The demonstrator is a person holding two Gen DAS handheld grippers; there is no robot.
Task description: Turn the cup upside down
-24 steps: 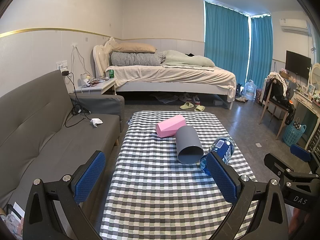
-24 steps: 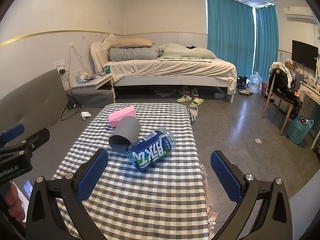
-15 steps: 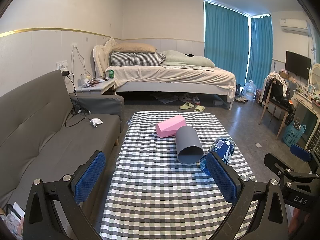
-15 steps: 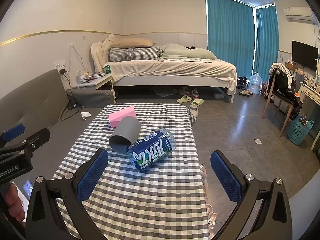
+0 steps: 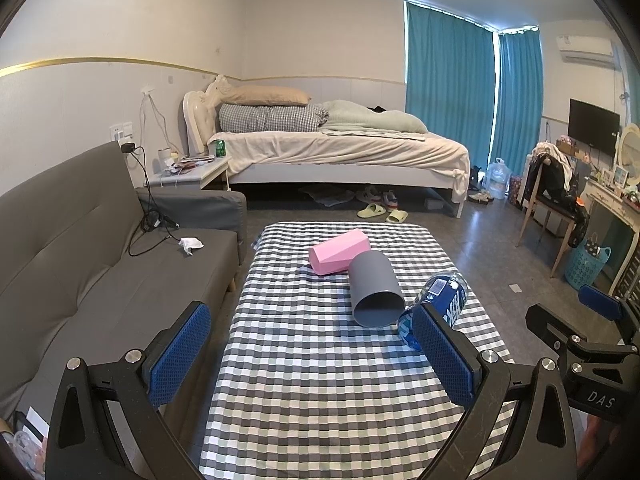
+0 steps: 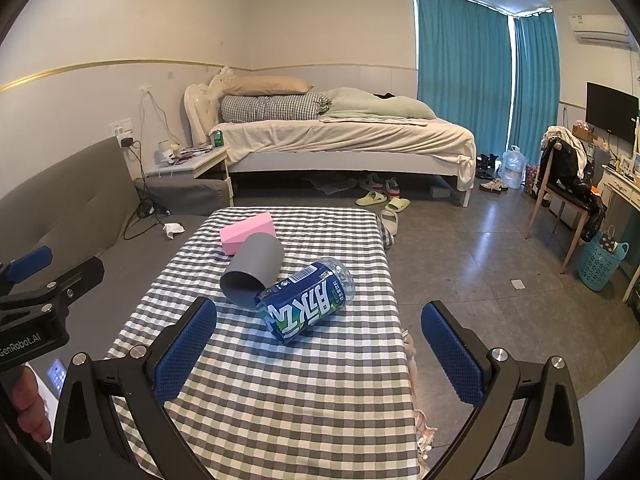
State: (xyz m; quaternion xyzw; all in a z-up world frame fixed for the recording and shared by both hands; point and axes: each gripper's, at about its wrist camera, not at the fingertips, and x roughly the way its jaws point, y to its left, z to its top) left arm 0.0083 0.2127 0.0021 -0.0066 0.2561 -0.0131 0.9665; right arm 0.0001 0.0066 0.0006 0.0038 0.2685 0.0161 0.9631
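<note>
A grey cup (image 5: 375, 288) lies on its side on the checkered table (image 5: 320, 380), open mouth toward me; it also shows in the right wrist view (image 6: 252, 270). My left gripper (image 5: 312, 354) is open and empty, held above the near part of the table, short of the cup. My right gripper (image 6: 318, 354) is open and empty, near the table's right front side, short of the blue bottle (image 6: 306, 306). The right gripper also shows at the right edge of the left wrist view (image 5: 580, 332).
A pink block (image 5: 338, 256) lies just behind the cup. The blue bottle (image 5: 436, 308) lies on its side touching the cup's right. A grey sofa (image 5: 80, 264) runs along the table's left. A bed (image 5: 340, 152) stands beyond; a chair (image 6: 560, 196) stands right.
</note>
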